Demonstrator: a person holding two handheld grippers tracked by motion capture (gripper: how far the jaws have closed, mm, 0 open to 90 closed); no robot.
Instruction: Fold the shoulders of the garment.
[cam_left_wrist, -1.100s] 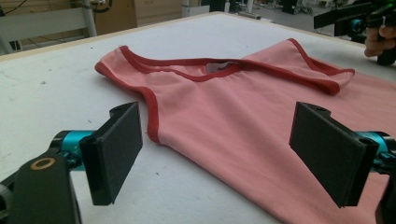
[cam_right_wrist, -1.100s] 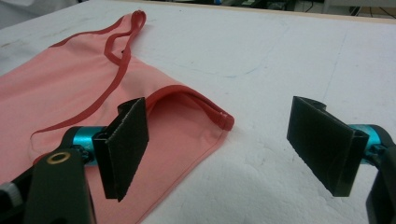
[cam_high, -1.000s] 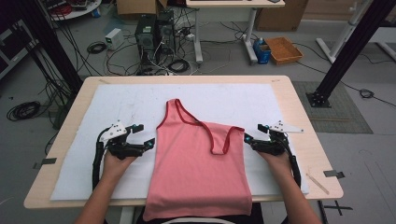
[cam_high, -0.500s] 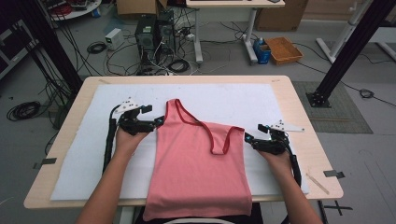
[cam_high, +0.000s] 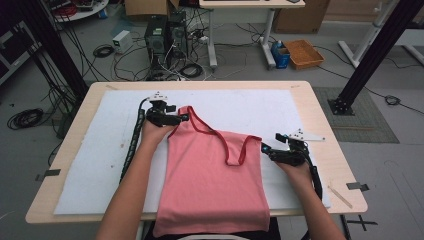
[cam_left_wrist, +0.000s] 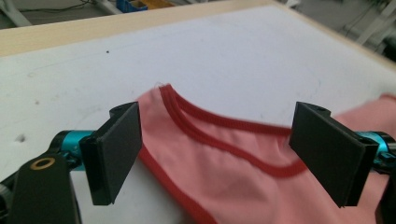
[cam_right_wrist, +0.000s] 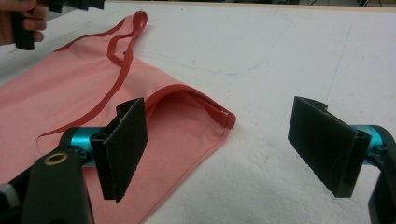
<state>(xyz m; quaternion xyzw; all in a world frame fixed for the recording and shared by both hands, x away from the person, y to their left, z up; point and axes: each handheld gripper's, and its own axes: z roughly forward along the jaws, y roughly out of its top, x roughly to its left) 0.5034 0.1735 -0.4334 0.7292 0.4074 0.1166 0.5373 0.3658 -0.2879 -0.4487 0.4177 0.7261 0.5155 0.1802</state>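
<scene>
Underneath, a white mat (cam_high: 260, 107) on the wooden table (cam_high: 327, 127) — cables (cam_high: 150, 60) behind.

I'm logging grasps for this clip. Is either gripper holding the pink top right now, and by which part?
Nothing is held. The left gripper is open astride a strap of the pink top; the right gripper is open beside its corner.

High view: fixed overhead, person's side, faces fwd/down over whole counter (cam_high: 320, 150). Left gripper view: low, close, looks along its jaws at pink tank top (cam_left_wrist: 233, 172) strap. Right gripper view: low, close, at top's other corner. All three views share the top and white mat (cam_high: 100, 160).
</scene>
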